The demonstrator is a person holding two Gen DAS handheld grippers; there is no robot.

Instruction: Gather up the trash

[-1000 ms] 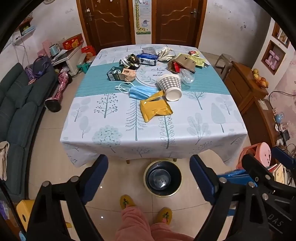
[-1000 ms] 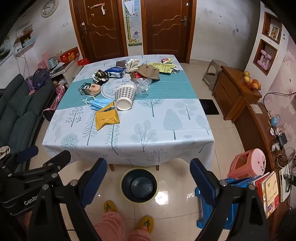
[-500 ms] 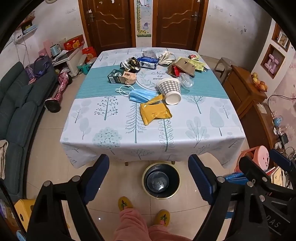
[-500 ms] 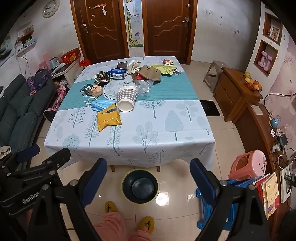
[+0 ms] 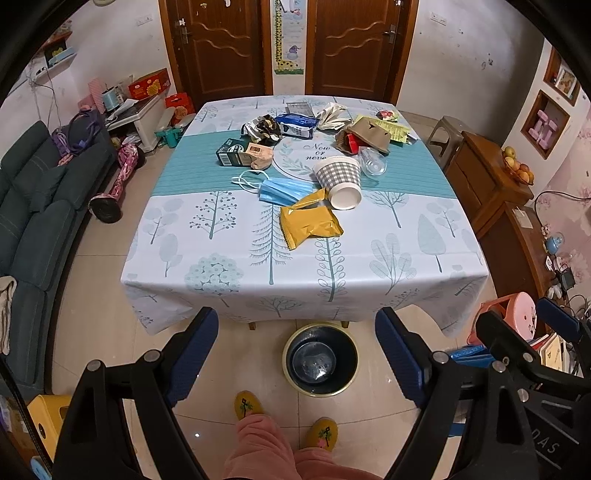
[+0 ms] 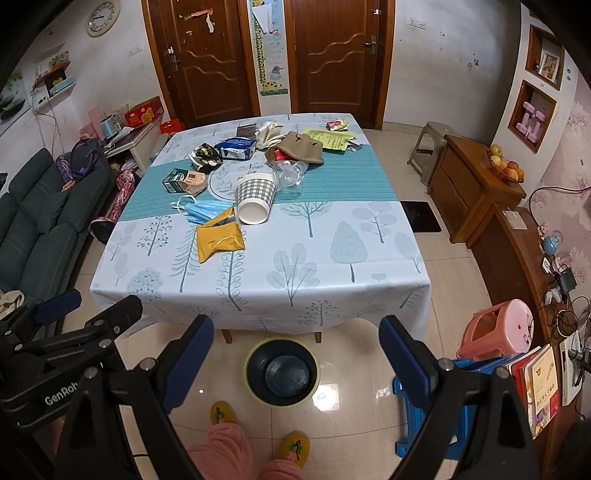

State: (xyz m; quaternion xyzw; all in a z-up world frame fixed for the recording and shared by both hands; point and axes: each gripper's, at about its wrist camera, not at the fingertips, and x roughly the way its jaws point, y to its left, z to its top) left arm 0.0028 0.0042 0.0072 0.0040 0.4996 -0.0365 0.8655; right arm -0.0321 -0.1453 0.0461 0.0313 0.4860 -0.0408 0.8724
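Left gripper (image 5: 297, 343) and right gripper (image 6: 295, 349) wide open, empty, wall clock (image 6: 103, 18) only in right view

Table (image 5: 424, 258) under tree-print cloth bears yellow packet (image 5: 308, 223), tipped checked cup (image 5: 340, 181), blue mask (image 5: 282, 190), wrappers (image 5: 297, 124) beyond.

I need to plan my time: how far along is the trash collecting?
Barely started. Done: nothing visible; the bin under the table edge looks empty. In hand: nothing, the left gripper and right gripper both hang open. Left: yellow wrapper, checked paper cup, blue mask, the far pile.
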